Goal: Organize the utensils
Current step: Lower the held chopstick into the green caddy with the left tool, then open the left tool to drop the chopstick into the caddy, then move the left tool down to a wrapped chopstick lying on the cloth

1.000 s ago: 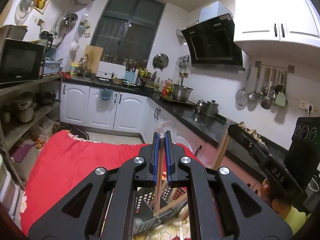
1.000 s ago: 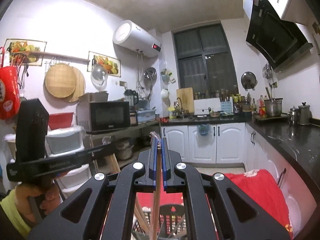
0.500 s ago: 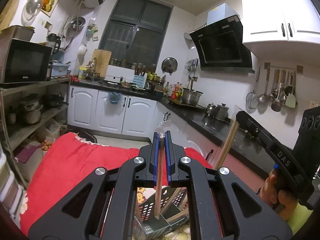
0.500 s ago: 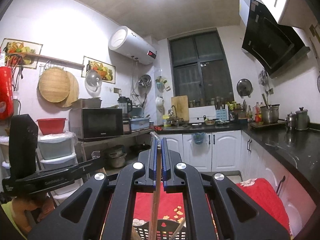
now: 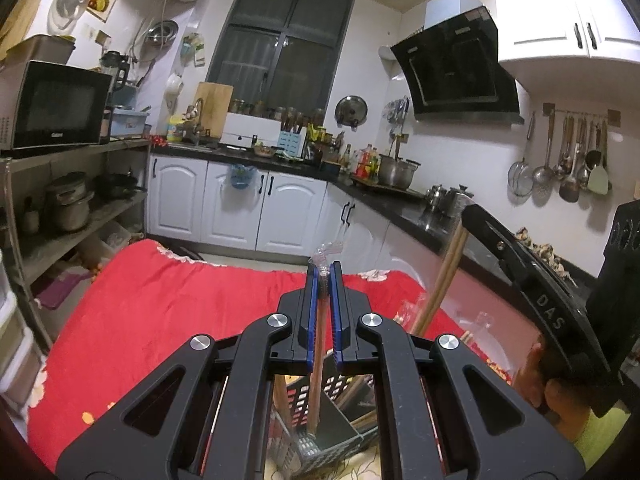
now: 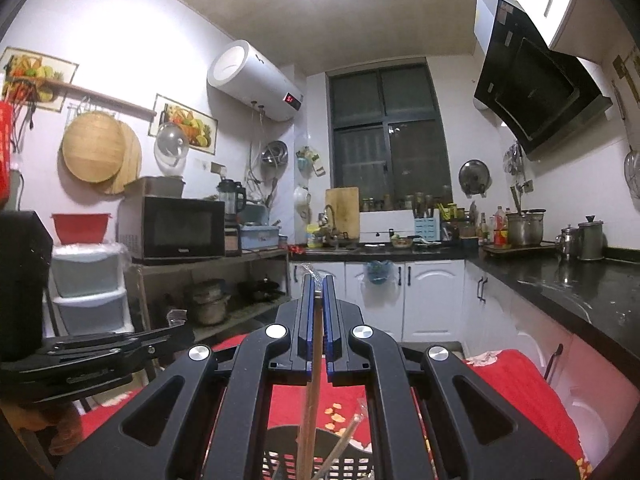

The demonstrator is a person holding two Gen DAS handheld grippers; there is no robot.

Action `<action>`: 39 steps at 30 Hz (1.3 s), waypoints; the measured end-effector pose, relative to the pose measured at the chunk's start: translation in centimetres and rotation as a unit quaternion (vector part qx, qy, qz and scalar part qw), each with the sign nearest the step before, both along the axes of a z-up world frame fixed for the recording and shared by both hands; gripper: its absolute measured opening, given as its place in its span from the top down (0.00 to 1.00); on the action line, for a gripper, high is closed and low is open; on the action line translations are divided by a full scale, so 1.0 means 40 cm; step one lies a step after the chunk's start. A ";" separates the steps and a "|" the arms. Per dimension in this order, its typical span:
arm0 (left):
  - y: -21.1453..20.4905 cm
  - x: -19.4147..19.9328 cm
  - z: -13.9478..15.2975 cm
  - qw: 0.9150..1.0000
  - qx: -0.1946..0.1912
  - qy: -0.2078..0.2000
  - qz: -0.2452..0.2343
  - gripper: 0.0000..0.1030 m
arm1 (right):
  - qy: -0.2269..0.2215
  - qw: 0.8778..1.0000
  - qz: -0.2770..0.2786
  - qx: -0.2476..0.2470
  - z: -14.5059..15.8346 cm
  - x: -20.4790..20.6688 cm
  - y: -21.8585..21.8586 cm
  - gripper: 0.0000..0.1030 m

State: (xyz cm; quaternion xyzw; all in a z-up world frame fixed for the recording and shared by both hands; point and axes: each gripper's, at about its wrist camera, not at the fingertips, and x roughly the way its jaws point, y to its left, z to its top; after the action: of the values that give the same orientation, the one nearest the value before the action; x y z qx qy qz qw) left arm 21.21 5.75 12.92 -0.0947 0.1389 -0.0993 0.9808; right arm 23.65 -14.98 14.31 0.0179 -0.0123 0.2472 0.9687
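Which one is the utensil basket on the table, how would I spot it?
Find the table under the red floral cloth in the middle of the kitchen. At its near edge, straight below the left gripper, stands the dark perforated plastic basket. It is the only container on the cloth, with wooden chopsticks sticking up out of it.

I count two grippers, left gripper and right gripper, each holding one wrapped chopstick pair, above one black basket that contains a few more sticks.
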 end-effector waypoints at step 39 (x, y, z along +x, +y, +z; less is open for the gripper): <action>-0.060 -0.132 -0.104 0.996 0.003 0.057 -0.062 0.22 | 0.202 0.976 -0.045 -0.062 -0.147 -0.116 -0.156 0.55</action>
State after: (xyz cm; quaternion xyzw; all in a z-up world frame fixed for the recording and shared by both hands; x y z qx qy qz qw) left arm 15.94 3.34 8.76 -0.0881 0.2002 -0.1536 0.9636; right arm 19.00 -21.21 8.44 0.0074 0.1986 0.1945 0.9606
